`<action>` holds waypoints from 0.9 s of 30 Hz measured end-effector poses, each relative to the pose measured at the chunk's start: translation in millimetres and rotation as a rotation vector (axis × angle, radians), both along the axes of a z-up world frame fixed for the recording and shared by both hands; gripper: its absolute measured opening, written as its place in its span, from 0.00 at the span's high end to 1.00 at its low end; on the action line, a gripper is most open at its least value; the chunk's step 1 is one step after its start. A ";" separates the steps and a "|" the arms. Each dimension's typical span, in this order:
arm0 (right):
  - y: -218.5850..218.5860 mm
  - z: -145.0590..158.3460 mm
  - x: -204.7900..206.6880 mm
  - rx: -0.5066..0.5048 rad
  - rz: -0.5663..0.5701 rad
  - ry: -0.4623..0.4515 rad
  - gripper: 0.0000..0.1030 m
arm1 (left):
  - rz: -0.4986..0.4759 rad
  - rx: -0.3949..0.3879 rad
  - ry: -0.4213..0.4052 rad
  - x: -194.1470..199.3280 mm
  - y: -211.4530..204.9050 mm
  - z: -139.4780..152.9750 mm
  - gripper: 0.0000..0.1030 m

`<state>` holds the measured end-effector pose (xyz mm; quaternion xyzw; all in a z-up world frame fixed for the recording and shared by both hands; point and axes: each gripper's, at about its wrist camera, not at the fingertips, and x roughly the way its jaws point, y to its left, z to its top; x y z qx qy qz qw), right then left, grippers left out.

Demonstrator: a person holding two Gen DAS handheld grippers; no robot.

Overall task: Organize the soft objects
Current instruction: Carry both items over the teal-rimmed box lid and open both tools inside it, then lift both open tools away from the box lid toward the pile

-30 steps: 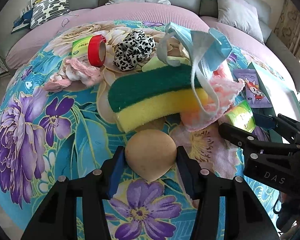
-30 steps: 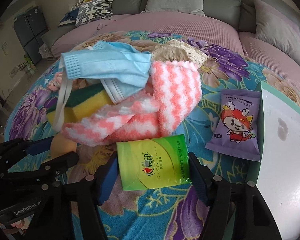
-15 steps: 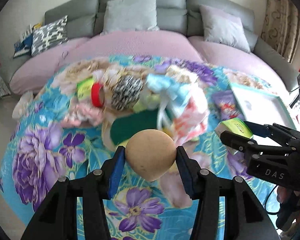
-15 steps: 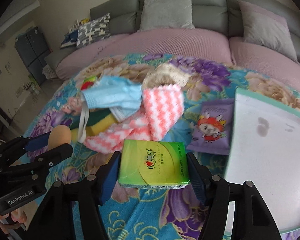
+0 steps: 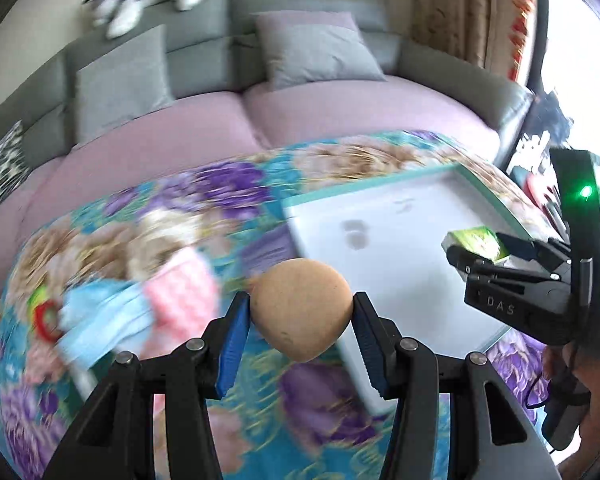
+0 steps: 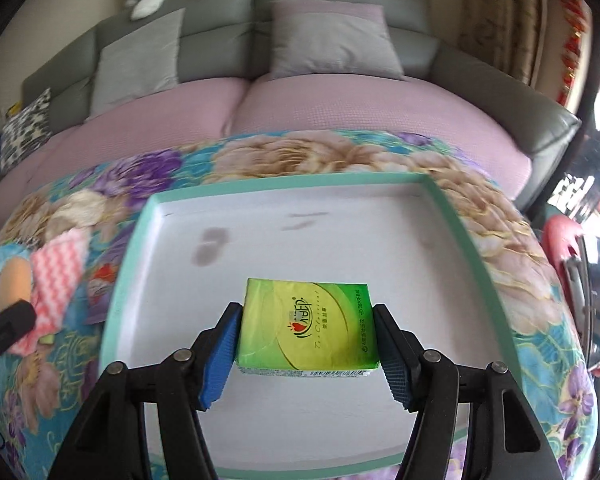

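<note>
Above the white tray (image 6: pixel 148 224) with its teal rim, your right gripper (image 6: pixel 307 330) has its jaws closed on a green tissue pack (image 6: pixel 308 322), held clear over the tray's floor. Your left gripper (image 5: pixel 300 322) pinches a tan teardrop makeup sponge (image 5: pixel 300 314) over the tray's near-left edge, above the floral cloth (image 5: pixel 300 432). Left of the tray lie a pink-and-white cloth (image 5: pixel 184 292) and a blue face mask (image 5: pixel 104 320).

My left wrist camera looks forward along its fingers, high over the floral tablecloth (image 5: pixel 148 420), toward the sofa (image 5: pixel 300 12); its picture is blurred, so detail is probably unreliable. My right wrist camera sits close above the white tray (image 6: pixel 300 188), facing the same sofa. Both views share the tray.
</note>
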<state>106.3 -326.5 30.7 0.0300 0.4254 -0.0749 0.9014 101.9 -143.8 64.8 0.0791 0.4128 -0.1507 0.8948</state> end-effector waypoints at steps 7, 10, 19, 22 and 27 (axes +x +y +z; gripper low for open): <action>-42.0 -9.0 7.7 0.014 -0.086 -0.017 0.35 | -0.030 -0.035 0.014 35.8 -45.1 -27.9 0.47; -48.8 -14.0 10.4 0.005 -0.114 -0.011 0.35 | -0.012 -0.028 0.022 49.7 -54.2 -41.4 0.47; -46.0 -17.0 13.6 -0.089 -0.124 0.018 0.14 | 0.009 -0.011 0.005 54.0 -62.1 -47.7 0.12; -40.7 -13.4 11.8 -0.114 -0.115 0.019 0.11 | 0.018 -0.016 0.021 53.8 -58.8 -48.6 0.11; -40.4 -11.7 8.6 -0.092 -0.124 0.052 0.00 | 0.064 0.007 0.017 51.7 -47.7 -44.8 0.11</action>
